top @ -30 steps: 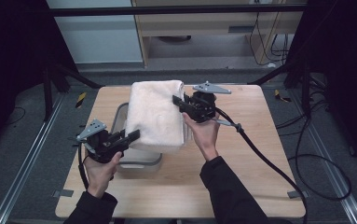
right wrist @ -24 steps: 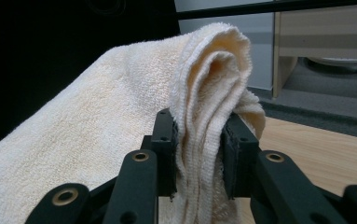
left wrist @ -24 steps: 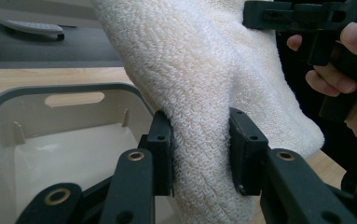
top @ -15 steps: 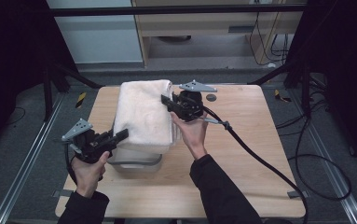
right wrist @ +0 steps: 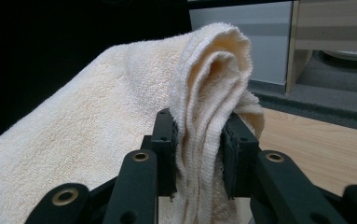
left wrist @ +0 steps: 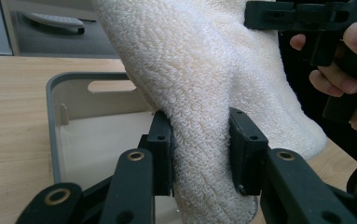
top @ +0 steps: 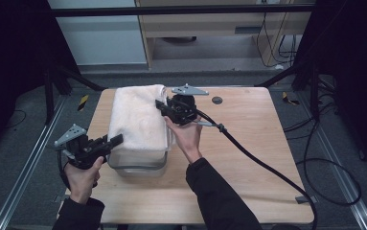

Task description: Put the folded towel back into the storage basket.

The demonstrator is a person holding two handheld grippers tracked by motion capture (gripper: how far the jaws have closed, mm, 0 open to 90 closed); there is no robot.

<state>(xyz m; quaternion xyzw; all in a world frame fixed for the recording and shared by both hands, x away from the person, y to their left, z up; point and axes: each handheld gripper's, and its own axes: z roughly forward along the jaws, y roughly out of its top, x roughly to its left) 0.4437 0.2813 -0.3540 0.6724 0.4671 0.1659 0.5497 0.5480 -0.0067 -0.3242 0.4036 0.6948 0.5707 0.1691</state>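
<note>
Now holding cream towel (top: 138, 120) with both grippers, towel hanging over clear tub (top: 138, 160) at centre-left of high view. My left gripper (top: 115, 140) pinching near lower edge of towel, jaws clamped on thick fold. My right gripper (top: 161, 106) clamping bunched far corner, upper centre of frame. Towel's long axis running from near edge of table (top: 248, 158) toward far edge, stretched between both tools. Tub sitting directly under towel, nearer my left hand (top: 83, 172). Judging next move: lowering towel straight down into tub.
</note>
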